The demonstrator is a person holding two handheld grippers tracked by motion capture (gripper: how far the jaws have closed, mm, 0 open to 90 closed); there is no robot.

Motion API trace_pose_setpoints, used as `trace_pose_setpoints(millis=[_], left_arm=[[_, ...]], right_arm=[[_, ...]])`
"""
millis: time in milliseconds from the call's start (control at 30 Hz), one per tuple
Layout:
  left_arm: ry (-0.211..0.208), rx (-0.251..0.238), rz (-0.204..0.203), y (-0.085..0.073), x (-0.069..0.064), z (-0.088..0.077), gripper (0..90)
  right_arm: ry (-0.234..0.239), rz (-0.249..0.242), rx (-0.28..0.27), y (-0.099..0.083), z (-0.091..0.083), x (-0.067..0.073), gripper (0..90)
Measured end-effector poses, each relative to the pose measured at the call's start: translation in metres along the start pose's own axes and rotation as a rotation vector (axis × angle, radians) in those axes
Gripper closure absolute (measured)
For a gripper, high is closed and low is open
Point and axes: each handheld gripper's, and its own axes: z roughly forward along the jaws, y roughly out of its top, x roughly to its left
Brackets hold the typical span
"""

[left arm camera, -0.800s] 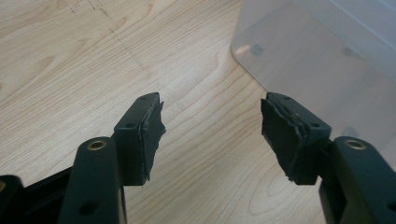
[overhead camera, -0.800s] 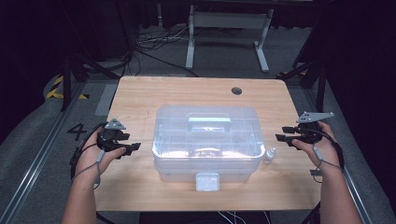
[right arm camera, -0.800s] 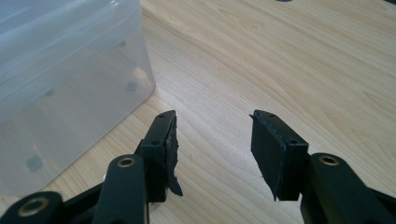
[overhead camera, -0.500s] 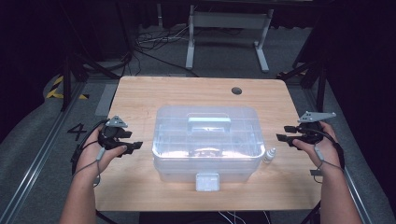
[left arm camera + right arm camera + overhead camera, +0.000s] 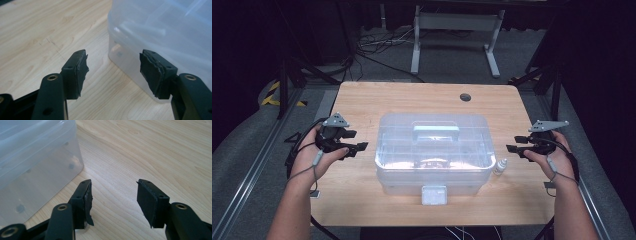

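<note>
latch point(image 5: 433, 194): white clasp at the near edge of the clear plastic storage box point(image 5: 434, 152), apparently fastened; judged risk of lifting the whole box if the lid is pulled with it shut.
small bottle point(image 5: 500, 166): upright, white-capped, just beside the box's near right corner, between box and right gripper point(image 5: 513, 143); likely to be knocked over by an inward sweep from the right.
box: mid-table on the wooden table point(image 5: 362, 100), lid on, handle point(image 5: 435, 132) flat on top; smooth clear walls, so a one-sided push could slide or turn it rather than seat a grip.
left gripper point(image 5: 361, 146): left of the box, near it but apart, pointing at its left wall; in the left gripper view point(image 5: 113, 72) jaws released and wide, nothing between the pads point(image 5: 81, 68), the box's lower corner point(image 5: 150, 30) just beyond the right-hand pad.
left risk: frayed pad edges may give poor hold on slick plastic; a rounded corner offers little to pinch.
right gripper: right of the box, farther off than the left, pointing inward; in the right gripper view point(image 5: 115, 200) jaws released and wide, bare wood between them, box wall point(image 5: 35, 165) off to one side.
right risk: uneven approach of the two hands could skew the box toward the far edge.
</note>
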Motion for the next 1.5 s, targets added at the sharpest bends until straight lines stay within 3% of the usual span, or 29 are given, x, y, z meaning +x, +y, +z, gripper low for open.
trace_pose_setpoints(millis=[433, 633, 900, 1067, 1267, 1500], left_arm=[[-0.048, -0.014, 0.068, 0.039, -0.014, -0.009, 39.0], [-0.098, -0.05, 0.067, 0.05, -0.021, -0.01, 40.0], [-0.168, -0.087, 0.095, 0.067, -0.032, -0.004, 40.5], [-0.222, -0.1, 0.092, 0.076, -0.039, 0.001, 39.2], [-0.28, -0.12, 0.123, 0.086, -0.051, 0.009, 38.6], [-0.311, -0.133, 0.16, 0.096, -0.062, 0.019, 37.4]], right_arm=[[0.002, 0.005, 0.004, -0.001, 0.002, 0.003, 45.6], [0.003, 0.009, 0.008, -0.002, 0.003, 0.004, 45.6], [-0.002, 0.014, 0.003, -0.004, 0.002, 0.005, 45.2], [-0.006, 0.024, 0.002, -0.008, 0.0, 0.005, 44.8], [-0.015, 0.029, 0.004, -0.011, -0.002, 0.006, 44.6], [-0.025, 0.035, -0.007, -0.013, -0.006, 0.005, 44.6]])
